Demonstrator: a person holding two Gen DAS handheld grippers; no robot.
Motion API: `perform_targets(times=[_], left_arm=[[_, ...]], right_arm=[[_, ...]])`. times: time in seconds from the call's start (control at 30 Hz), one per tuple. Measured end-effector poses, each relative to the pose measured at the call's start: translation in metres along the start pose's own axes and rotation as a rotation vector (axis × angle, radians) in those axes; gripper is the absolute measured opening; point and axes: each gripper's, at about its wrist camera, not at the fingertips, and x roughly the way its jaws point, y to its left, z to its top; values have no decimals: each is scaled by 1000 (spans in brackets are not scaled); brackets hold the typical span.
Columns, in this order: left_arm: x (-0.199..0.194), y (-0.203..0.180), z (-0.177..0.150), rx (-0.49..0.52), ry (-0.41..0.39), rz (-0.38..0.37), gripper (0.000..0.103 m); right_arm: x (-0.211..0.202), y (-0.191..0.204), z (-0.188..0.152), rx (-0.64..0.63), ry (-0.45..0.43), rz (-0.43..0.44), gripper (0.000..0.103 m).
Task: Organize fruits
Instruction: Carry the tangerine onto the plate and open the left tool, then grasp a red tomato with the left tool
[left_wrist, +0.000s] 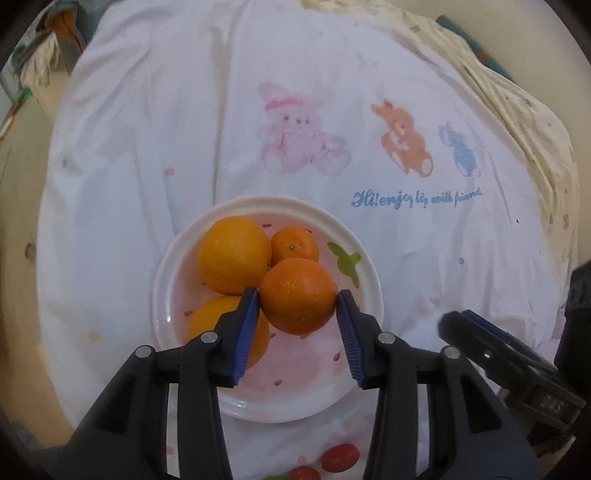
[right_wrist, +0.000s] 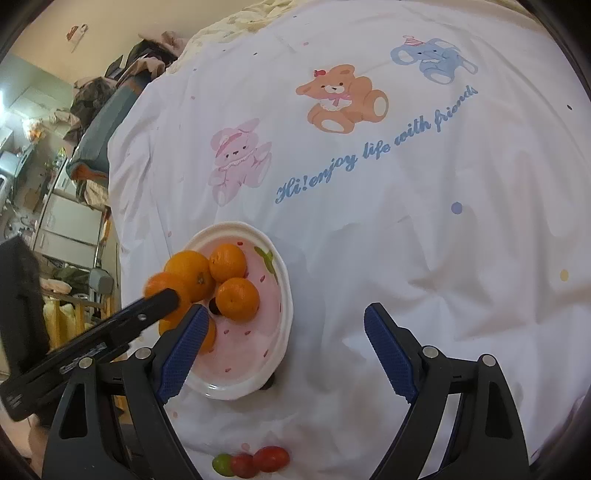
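Note:
A white plate with a pink inside (left_wrist: 365, 295) (right_wrist: 284, 295) holds several oranges. My left gripper (left_wrist: 298, 297) is shut on a mandarin (left_wrist: 298, 295) just above the plate, pads touching both its sides. Behind it lie a large orange (left_wrist: 234, 254), a small mandarin (left_wrist: 294, 246) and another orange (left_wrist: 207, 317) under my left finger. In the right wrist view the held mandarin (right_wrist: 237, 298) shows over the plate, and the left gripper's finger (right_wrist: 147, 314) crosses the oranges. My right gripper (right_wrist: 284, 332) is open and empty, right of the plate.
Small red fruits (left_wrist: 340, 457) (right_wrist: 271, 458) and a green one (right_wrist: 222, 463) lie on the white cartoon bedsheet (right_wrist: 406, 240) in front of the plate. The bed edge and room clutter (right_wrist: 55, 184) are to the left.

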Motion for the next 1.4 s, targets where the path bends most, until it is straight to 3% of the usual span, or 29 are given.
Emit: perform_targets(times=[0.3,0.4,0.43,0.73,1.0,1.2,1.4], left_arm=[[13,6,4,-64,33,-7,42],[7,4,6,-58,12,19,71],[2,2,7,-49,-10,36,77],[-32,3,-4,-2,-79,77,77],[-58,20,-40,-15,-107,85,77],[-64,35,-76,-23,-88,82,77],[-54,43,-112,-13,-18,52,77]], right_arm=[[-4,-1,3,6,-9,18,88],[-4,-1,3,5,-8,18,88],[-4,-1,3,5,-9,18,88],[-8,-4,1,5,-17,6,88],[-16,-3,-13,-17,-22,-21,88],[-21,-5,-32,-35,-20,-54,88],[-28,-11,-54,-17,-13,-72,88]])
